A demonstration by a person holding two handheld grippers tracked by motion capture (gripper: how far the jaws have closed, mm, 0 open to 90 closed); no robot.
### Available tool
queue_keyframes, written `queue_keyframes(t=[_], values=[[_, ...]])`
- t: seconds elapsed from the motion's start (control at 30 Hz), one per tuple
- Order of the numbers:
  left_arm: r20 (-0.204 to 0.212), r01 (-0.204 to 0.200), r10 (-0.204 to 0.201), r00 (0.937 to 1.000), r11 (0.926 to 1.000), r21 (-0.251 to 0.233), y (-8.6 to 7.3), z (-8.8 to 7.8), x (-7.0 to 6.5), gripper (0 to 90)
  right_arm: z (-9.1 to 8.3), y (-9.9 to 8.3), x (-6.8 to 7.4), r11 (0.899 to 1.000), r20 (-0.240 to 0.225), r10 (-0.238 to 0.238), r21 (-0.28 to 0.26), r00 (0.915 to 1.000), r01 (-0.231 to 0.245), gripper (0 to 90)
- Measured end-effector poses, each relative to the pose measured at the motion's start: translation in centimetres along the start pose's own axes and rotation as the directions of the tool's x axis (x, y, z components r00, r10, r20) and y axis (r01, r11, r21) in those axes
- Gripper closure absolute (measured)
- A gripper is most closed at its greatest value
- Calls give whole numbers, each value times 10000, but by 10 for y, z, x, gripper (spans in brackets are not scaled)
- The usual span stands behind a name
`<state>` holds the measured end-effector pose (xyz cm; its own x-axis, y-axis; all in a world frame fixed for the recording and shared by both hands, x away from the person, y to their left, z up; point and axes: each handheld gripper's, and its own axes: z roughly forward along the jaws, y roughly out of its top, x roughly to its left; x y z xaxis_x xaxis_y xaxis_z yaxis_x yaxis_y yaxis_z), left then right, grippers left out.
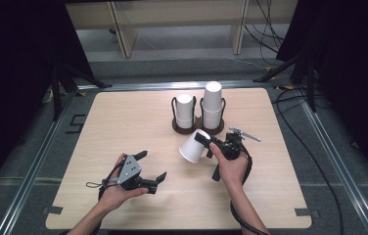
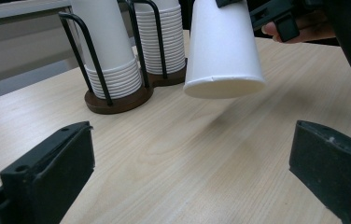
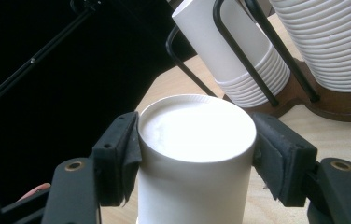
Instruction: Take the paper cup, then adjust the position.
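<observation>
Left gripper (image 1: 149,166), nearest, is resting low over the table with jaws gaping, gripping nothing. Right gripper (image 1: 210,145) is clamping a paper cup (image 1: 194,145) by its base, tilted, near the cup holder (image 1: 197,126). Advice: keep the squeeze light, the wall crushes easily. Pale wooden table (image 1: 123,122); grey floor (image 1: 348,196), cables beyond.

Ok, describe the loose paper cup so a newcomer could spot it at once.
On the wooden table, find the dark two-slot cup holder near the far edge. Just in front of it, the right gripper clamps a single white paper cup. Unlike the upright stacked cups, it is tilted and off the table.
</observation>
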<state>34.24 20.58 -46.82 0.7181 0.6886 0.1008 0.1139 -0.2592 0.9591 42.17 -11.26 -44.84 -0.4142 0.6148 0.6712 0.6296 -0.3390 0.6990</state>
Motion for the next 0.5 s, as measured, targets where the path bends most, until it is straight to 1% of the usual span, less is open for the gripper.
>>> queue_keyframes(t=[0.07,0.1,0.13,0.17,0.2,0.23,0.27,0.3,0.33,0.37,0.43,0.47,0.5], values=[[104,18,-16,9999,9997,-251,0,2,-1,0,0,0,0,10000,-37,40,-11,10000,-40,359],[102,-4,5,9999,10000,-46,1,1,-3,0,0,-1,0,10000,-73,77,-12,9999,-77,359],[131,-12,12,9999,10000,-49,1,1,-3,0,1,-1,0,9999,-82,111,-48,9999,-111,359],[184,12,-8,9998,9997,-225,1,3,-4,0,2,-2,-1,9999,-58,124,15,9999,-124,359],[172,-22,25,9998,9999,-154,1,3,-4,0,2,-2,-1,9999,-58,124,15,9999,-124,359],[190,-44,45,9998,10000,-83,2,4,-5,0,2,-3,0,9994,-176,348,83,9992,-347,359],[208,-11,14,9998,9999,-122,1,5,-5,0,2,-3,0,9990,-202,446,110,9988,-443,359],[217,-8,10,9998,10000,-85,1,7,-5,0,3,-3,-1,9997,-158,241,104,9996,-239,359],[242,51,-46,9997,9998,-186,1,9,-6,0,4,-4,-2,9995,-176,268,141,9995,-266,359],[275,-24,29,9996,9999,-153,2,13,-6,0,6,-4,-2,9996,-279,262,109,9993,-259,360],[312,-68,74,9995,9998,-190,3,16,-7,0,6,-5,-2,9996,-277,269,107,9993,-266,359],[316,-150,152,9994,9999,-61,4,16,-8,0,6,-6,-2,9996,-177,276,85,9995,-274,359],[407,-198,200,9990,9998,-65,5,20,-11,0,7,-7,-2,9993,-199,365,114,9991,-362,359]])
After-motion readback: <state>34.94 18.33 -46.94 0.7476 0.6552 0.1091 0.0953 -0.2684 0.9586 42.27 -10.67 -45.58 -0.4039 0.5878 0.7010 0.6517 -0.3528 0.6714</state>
